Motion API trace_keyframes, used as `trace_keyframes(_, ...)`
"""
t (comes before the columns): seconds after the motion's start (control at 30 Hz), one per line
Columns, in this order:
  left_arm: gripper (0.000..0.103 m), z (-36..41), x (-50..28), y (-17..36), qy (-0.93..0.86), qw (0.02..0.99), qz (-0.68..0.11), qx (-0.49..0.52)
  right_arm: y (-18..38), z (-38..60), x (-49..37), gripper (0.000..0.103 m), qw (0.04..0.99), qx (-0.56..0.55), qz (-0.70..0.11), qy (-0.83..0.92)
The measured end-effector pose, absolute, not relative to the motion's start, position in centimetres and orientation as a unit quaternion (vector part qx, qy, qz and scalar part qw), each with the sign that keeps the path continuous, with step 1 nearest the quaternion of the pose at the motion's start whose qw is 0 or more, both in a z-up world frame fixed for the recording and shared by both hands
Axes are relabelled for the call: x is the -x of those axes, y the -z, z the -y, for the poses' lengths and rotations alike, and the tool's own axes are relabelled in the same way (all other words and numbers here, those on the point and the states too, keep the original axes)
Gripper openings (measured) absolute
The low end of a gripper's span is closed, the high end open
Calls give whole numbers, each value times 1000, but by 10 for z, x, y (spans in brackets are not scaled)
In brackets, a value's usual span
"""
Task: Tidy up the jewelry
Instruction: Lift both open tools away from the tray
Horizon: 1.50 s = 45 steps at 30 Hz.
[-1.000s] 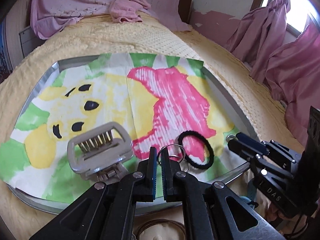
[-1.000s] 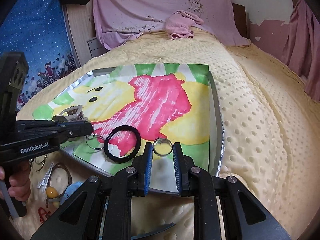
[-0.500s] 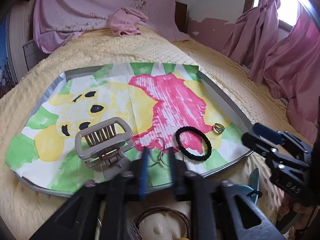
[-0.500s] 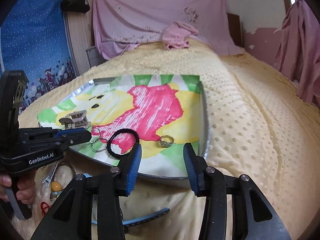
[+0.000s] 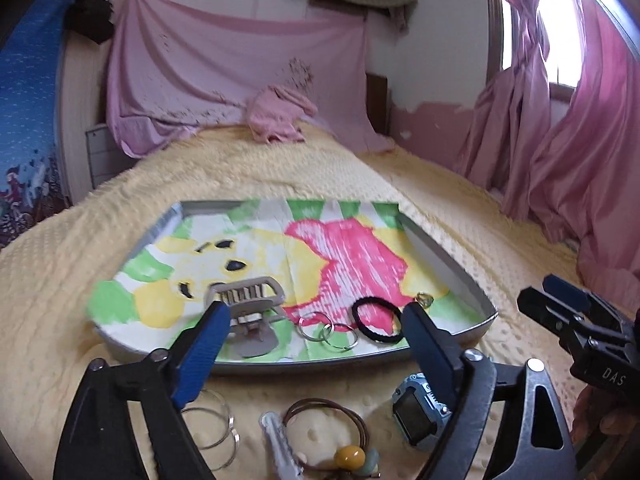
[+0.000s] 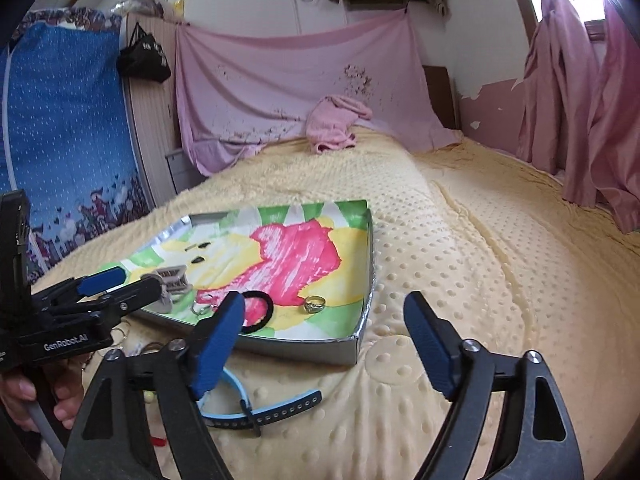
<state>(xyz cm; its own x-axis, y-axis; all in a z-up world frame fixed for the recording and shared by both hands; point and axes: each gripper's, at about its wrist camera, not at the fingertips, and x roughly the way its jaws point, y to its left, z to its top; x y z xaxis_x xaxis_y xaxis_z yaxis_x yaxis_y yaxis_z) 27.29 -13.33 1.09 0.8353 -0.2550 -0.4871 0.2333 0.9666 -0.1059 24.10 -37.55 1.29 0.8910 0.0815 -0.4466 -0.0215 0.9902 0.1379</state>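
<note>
Near the front edge of the tray [image 5: 456, 280], both the left gripper [image 5: 316, 324] and right gripper [image 6: 324, 320] hover with jaws spread wide and empty, while the hair clip [image 5: 248, 312], key rings [image 5: 328, 330], black hair tie [image 5: 378, 320] and ring [image 6: 314, 304] lie inside it.

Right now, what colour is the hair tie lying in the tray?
Black. The hair tie shows best in the left wrist view, on the pink part of the tray liner.

Yellow dotted blanket [image 6: 460, 280]; black hair tie [image 5: 378, 320]; pink curtains [image 5: 560, 140].
</note>
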Motion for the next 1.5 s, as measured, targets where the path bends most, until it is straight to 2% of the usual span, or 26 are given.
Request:
trace_keyframes(0.1, 101, 124, -258, -16, 120, 964, -235, 33, -16, 372, -231, 94, 973, -68, -218, -30)
trace_keyframes(0.13, 102, 121, -253, -17, 118, 966, -228, 36, -17, 370, -228, 94, 974, -70, -211, -30)
trace_keyframes(0.33, 103, 92, -225, -21, 83, 974, -201, 68, -22, 355, -209, 94, 978, -70, -196, -29)
trace_keyframes(0.67, 103, 54, -185, -17, 31, 977, -204, 43, -24, 320, -176, 94, 980, -45, -185, -56)
trace_keyframes(1.03, 103, 19, -156, 0, 37, 969, -240, 42, -18, 292, -148, 94, 976, -25, -206, -73)
trace_keyframes(1.37, 103, 26, -152, 13, 82, 960, -267, 7, -2, 279, -138, 94, 967, 1, -237, -94)
trace_keyframes(1.43, 100, 29, -153, 15, 89, 959, -270, 2, 2, 279, -141, 94, 964, 1, -247, -100)
trace_keyframes(1.5, 89, 32, -155, 18, 96, 956, -278, -1, 5, 278, -144, 93, 961, 2, -254, -108)
